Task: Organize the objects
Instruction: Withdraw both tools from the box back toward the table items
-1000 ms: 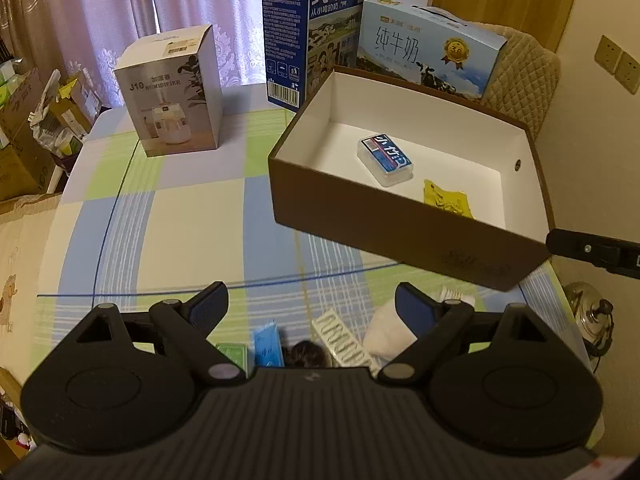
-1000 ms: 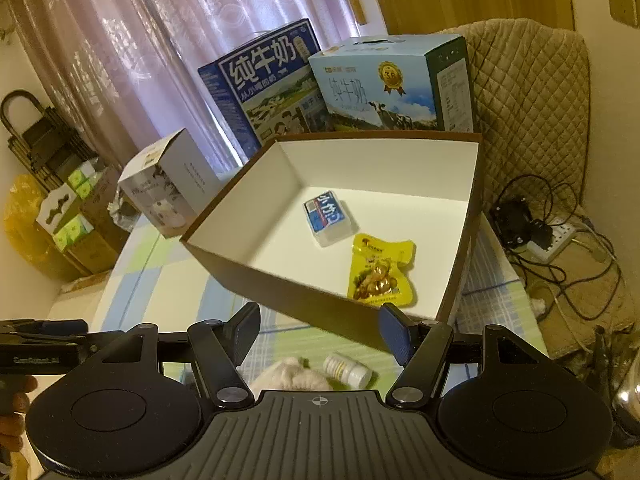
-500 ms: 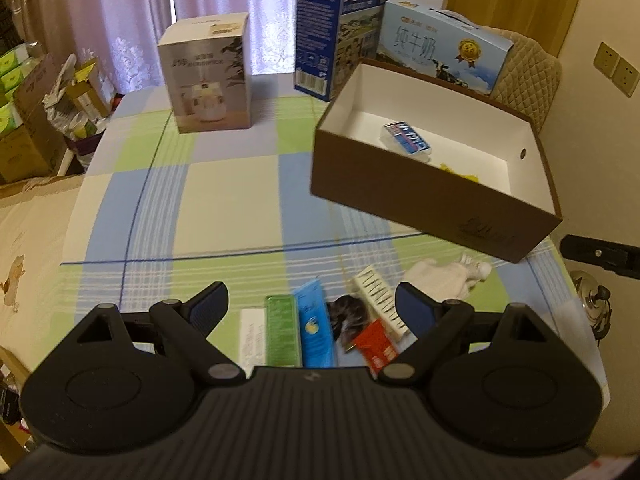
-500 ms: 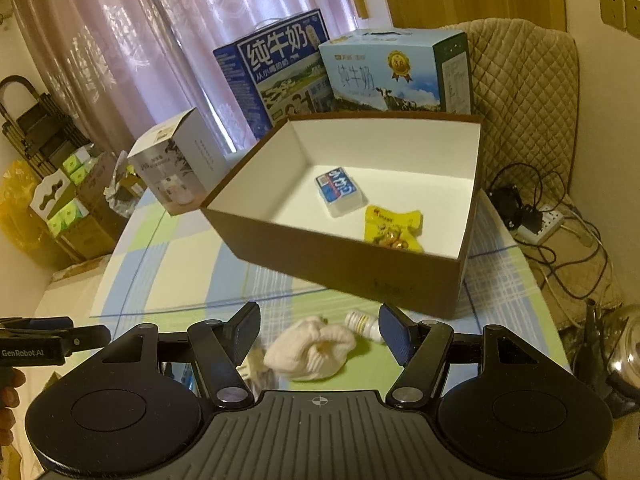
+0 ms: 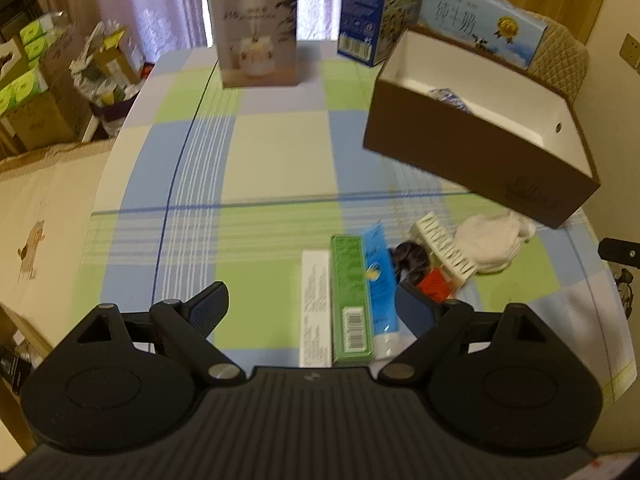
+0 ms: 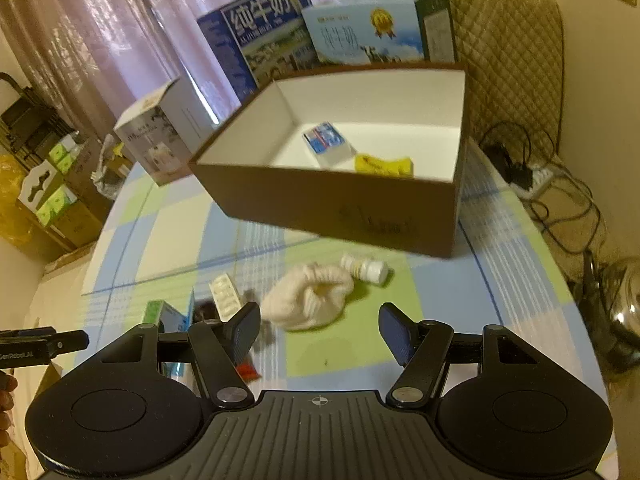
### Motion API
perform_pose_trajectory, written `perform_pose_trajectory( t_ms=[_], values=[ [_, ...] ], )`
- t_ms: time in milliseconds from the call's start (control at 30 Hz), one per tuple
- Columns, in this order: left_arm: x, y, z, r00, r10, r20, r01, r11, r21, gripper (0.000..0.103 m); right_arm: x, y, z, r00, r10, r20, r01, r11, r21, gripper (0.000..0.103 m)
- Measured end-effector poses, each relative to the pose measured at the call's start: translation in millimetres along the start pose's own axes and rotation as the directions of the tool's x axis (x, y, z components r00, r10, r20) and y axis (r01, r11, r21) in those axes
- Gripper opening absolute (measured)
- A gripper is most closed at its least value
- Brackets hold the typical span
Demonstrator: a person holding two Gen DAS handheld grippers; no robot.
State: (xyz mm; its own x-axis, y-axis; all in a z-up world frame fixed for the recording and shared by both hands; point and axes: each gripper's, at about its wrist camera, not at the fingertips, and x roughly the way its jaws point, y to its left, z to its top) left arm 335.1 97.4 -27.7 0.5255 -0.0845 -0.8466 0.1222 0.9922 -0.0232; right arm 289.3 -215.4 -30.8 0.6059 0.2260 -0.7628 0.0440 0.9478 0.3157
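A brown box (image 6: 352, 208) with a white inside stands at the table's right; in it lie a blue-and-white pack (image 6: 326, 142) and a yellow pouch (image 6: 384, 164). In front of it on the checked cloth lie a white cloth bundle (image 6: 308, 296), a small white bottle (image 6: 366, 268) and a white blister pack (image 6: 226, 294). The left wrist view shows a white slim box (image 5: 315, 304), green box (image 5: 352, 292), blue tube (image 5: 378, 276), dark item (image 5: 412, 256) and red packet (image 5: 436, 282). My left gripper (image 5: 312, 304) hangs open over these. My right gripper (image 6: 320, 330) is open just short of the cloth bundle.
A humidifier carton (image 5: 258, 32) and two milk cartons (image 5: 380, 8) (image 6: 376, 32) stand at the table's far side. A quilted chair (image 6: 512, 60) is behind the box. Cables and a power strip (image 6: 536, 180) lie on the floor to the right, and boxes (image 5: 36, 100) are stacked to the left.
Both grippers have drawn back from the brown box toward the table's near edge. The loose items in front of the box have come into view. Both stay open.
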Motion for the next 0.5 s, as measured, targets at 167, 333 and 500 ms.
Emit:
perform_pose_trajectory(
  t_ms=[167,333,500],
  values=[
    [8,9,-10,1.0,0.012,-0.026,-0.012,1.0,0.003,0.086,5,-4,-10,0.999,-0.018,-0.032,0.019,1.0,0.015,0.063],
    [22,17,-17,0.998,0.032,-0.055,-0.032,0.999,0.004,0.082,10,-5,-16,0.998,-0.031,-0.056,0.033,0.999,0.029,0.063],
    [43,26,-23,0.996,0.03,-0.087,-0.03,1.0,-0.002,0.081,12,-4,-18,0.997,-0.034,-0.069,0.037,0.999,0.032,0.063]
  ],
)
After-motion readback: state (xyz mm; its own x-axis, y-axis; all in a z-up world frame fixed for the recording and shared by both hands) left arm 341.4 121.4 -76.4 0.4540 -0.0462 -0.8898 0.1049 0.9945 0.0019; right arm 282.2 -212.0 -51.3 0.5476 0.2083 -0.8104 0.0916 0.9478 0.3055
